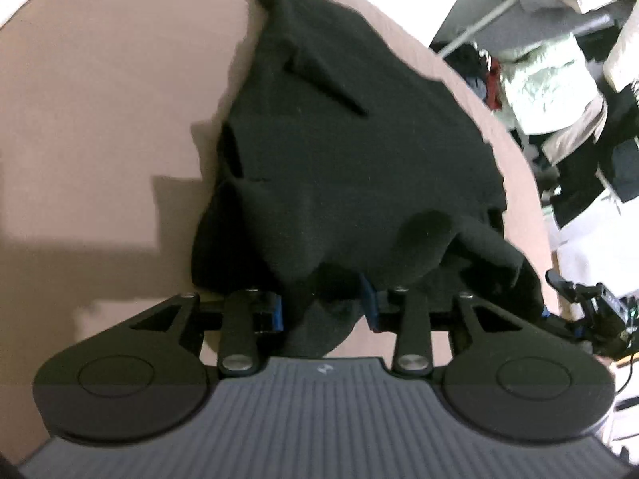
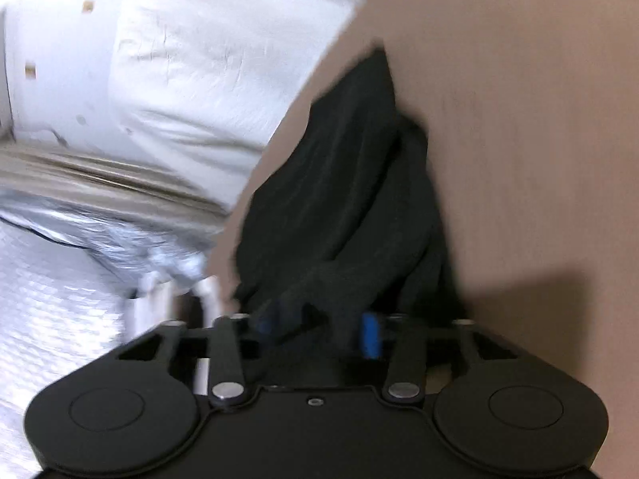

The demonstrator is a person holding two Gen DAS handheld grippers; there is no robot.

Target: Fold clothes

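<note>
Black garment [image 1: 351, 151] lengthwise away from jaws, seemingly folded.

The pinkish-brown surface [image 1: 100, 119] has a curved edge. Past that edge in the left wrist view lies a heap of pale bags and dark bundles [image 1: 551, 92] with a grey rod [image 1: 499, 12] slanting above. The right wrist view shows white sheeting [image 2: 191, 60] and silvery padded wrap [image 2: 60, 299] beside it.
</note>
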